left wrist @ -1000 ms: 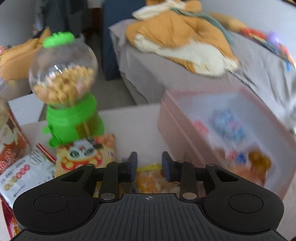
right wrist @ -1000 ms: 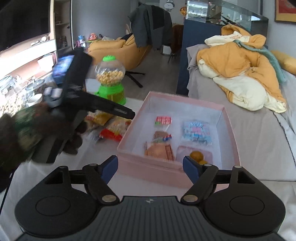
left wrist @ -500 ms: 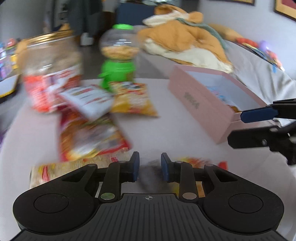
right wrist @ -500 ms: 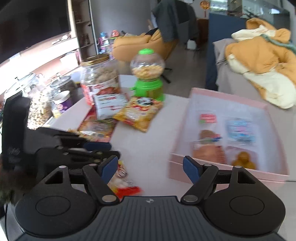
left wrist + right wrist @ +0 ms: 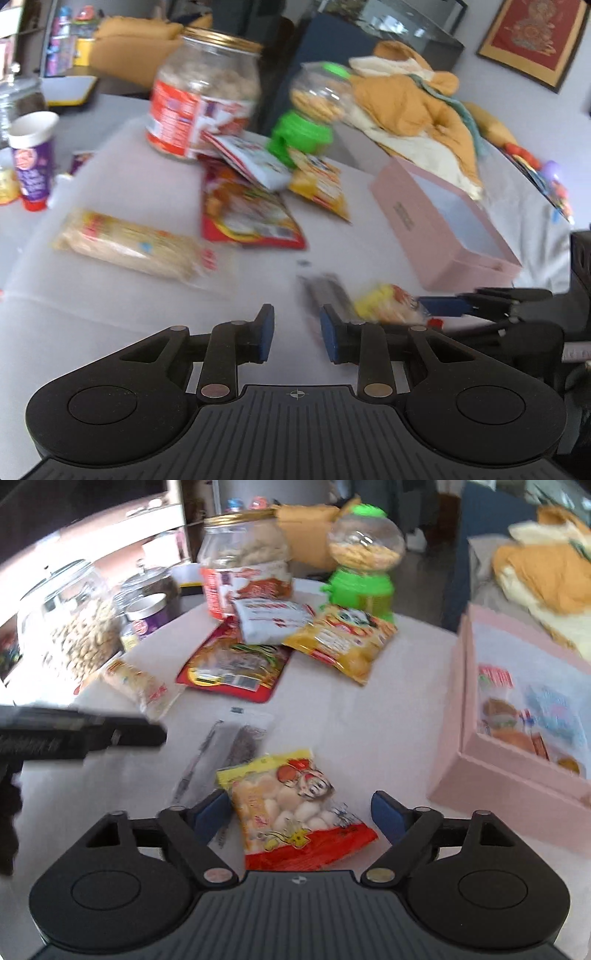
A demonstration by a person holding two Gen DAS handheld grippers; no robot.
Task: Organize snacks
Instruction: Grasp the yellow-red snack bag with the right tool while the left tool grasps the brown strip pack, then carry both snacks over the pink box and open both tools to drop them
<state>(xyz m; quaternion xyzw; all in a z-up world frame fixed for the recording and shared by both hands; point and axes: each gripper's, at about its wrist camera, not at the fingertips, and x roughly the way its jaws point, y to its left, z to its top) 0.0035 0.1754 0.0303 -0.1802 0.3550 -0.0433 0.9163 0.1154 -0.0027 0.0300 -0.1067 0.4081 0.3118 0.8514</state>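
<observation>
A yellow and red snack bag (image 5: 291, 808) lies on the white table between the open jaws of my right gripper (image 5: 301, 812); it also shows in the left wrist view (image 5: 388, 306). A clear packet with dark contents (image 5: 225, 753) lies just left of it. My left gripper (image 5: 297, 338) is partly open and empty, low over the table beside that dark packet (image 5: 325, 295). The pink box (image 5: 517, 738) with several snacks inside stands to the right; it also shows in the left wrist view (image 5: 443, 229).
Behind lie a red bag (image 5: 232, 668), a white bag (image 5: 273, 620), a yellow bag (image 5: 343, 642) and a long cracker pack (image 5: 129, 251). A large jar (image 5: 243, 561), green candy dispenser (image 5: 362, 561), glass jars (image 5: 70, 624) and a purple cup (image 5: 33, 155) stand around them.
Both grippers have swung from the pink box over to the table. My right gripper has come down around the yellow and red bag. My left gripper has opened a little.
</observation>
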